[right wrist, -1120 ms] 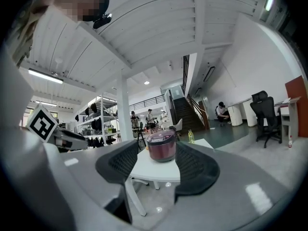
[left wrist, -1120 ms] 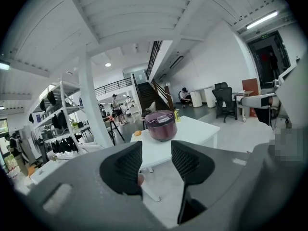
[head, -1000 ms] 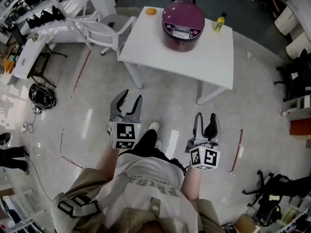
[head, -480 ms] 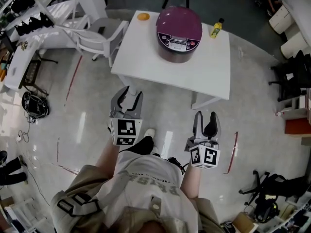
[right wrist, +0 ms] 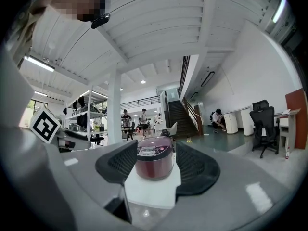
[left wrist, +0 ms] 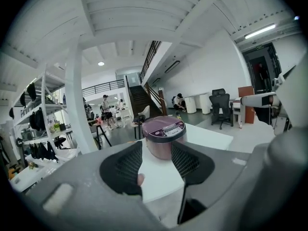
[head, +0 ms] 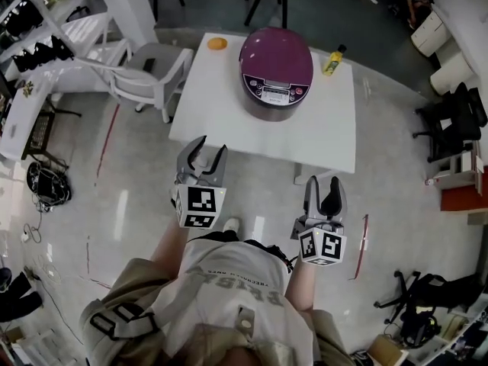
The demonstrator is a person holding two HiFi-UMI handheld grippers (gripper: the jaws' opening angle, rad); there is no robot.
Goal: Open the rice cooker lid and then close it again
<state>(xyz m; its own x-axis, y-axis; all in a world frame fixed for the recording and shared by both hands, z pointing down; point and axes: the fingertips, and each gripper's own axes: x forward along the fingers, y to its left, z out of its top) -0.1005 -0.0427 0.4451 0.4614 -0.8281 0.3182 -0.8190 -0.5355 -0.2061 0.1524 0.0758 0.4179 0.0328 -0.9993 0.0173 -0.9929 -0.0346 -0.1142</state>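
Observation:
The purple rice cooker (head: 276, 71) stands with its lid down on the far half of a white table (head: 259, 128). Both grippers hang over the floor short of the table's near edge. My left gripper (head: 206, 152) is open and empty, close to the table's front left corner. My right gripper (head: 322, 185) is open too, a little further back. The left gripper view frames the rice cooker (left wrist: 163, 136) between that gripper's (left wrist: 157, 151) dark pads. The right gripper view also shows the cooker (right wrist: 154, 161) centred between its gripper's (right wrist: 155, 151) jaws, still at a distance.
An orange fruit (head: 217, 43) lies at the table's far left corner and a yellow bottle (head: 332, 59) stands at the far right. A white chair (head: 145, 78) sits left of the table, with shelving beyond. Black office chairs (head: 454, 120) stand to the right.
The person has walked toward the table, so the cooker and table look larger and nearer. Both grippers travelled forward with jaws held at the same width.

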